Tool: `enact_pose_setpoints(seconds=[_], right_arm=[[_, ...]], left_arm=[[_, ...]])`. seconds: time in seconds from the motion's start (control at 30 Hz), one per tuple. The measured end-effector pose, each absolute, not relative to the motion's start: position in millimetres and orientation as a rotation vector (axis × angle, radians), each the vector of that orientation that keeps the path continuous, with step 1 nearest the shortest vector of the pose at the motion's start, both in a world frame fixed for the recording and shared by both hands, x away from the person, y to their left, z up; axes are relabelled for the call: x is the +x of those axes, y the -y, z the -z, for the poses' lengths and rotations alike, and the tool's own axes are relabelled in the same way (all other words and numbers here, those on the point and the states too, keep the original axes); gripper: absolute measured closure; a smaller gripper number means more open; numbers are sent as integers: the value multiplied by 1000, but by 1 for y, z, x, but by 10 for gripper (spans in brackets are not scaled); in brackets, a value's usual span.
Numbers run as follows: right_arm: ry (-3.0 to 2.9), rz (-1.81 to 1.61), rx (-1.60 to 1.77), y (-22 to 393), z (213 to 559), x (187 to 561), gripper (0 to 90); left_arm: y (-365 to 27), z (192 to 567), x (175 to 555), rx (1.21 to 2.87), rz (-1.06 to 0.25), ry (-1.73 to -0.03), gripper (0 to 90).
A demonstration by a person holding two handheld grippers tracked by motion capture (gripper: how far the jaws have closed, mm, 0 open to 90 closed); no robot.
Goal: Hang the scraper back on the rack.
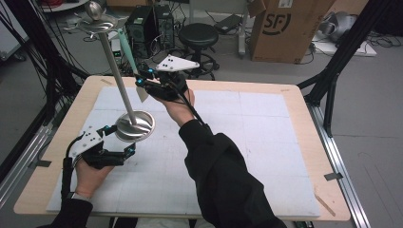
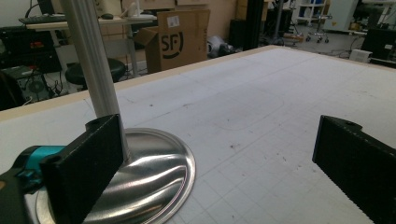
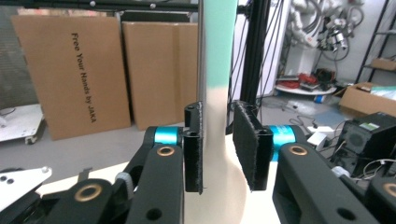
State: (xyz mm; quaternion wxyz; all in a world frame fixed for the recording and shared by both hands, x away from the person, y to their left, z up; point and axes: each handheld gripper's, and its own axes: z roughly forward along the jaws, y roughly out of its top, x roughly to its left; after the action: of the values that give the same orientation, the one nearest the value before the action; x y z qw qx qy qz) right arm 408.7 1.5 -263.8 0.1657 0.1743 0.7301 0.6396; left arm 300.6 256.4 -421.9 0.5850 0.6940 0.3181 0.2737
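A metal stand rises from the mat: round shiny base (image 1: pixel 135 126), slanting pole (image 1: pixel 116 71), and a small dish (image 1: pixel 97 23) on top carrying a rounded metal piece. My left gripper (image 1: pixel 122 141) is open at the base's near-left rim. In the left gripper view one of its jaws stands against the base (image 2: pixel 154 172) and pole (image 2: pixel 91 60), and my left gripper (image 2: pixel 219 172) has bare mat between its jaws. My right gripper (image 1: pixel 142 85) is shut on a flat tool with a mint-green handle (image 1: pixel 126 47) and cream lower part; the tool (image 3: pixel 217 107) stands upright in my right gripper (image 3: pixel 219 144).
A white gridded mat (image 1: pixel 237 142) covers the wooden table (image 1: pixel 304 123). Behind the table stand a black stool (image 1: pixel 198 35), a computer tower (image 1: pixel 142 23) and an SF carton (image 1: pixel 280 28). Black frame legs (image 1: pixel 332 80) rise at the right.
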Motion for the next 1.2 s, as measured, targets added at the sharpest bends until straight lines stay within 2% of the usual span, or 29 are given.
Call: enact_pose_setpoints(seconds=[0.07, 0.3, 0.4, 0.7, 0.77, 0.97, 1.0, 1.03, 1.2], right_arm=[[-2079, -1826, 499, 1, 265, 407, 699], [-2109, -1820, 492, 19, 270, 396, 453], [-2102, -1803, 490, 32, 274, 392, 411], [-2167, -1726, 493, 78, 295, 381, 214], [-2184, -1710, 502, 89, 301, 378, 207], [-2191, -1712, 590, 116, 318, 371, 93], [-2199, -1743, 621, 120, 321, 369, 69], [-2200, -1755, 641, 122, 324, 368, 3], [-2207, -1705, 655, 139, 340, 355, 0]], left_arm=[[-257, 422, 300, 1616, -636, -743, 27], [-257, 422, 300, 1617, -641, -743, 27], [-257, 422, 299, 1621, -640, -744, 27], [-263, 420, 298, 1603, -658, -752, 27], [-265, 420, 298, 1596, -658, -760, 27], [-263, 421, 298, 1606, -657, -758, 27], [-263, 421, 298, 1607, -657, -758, 27], [-263, 421, 298, 1605, -657, -759, 27], [-262, 421, 298, 1608, -655, -759, 27]])
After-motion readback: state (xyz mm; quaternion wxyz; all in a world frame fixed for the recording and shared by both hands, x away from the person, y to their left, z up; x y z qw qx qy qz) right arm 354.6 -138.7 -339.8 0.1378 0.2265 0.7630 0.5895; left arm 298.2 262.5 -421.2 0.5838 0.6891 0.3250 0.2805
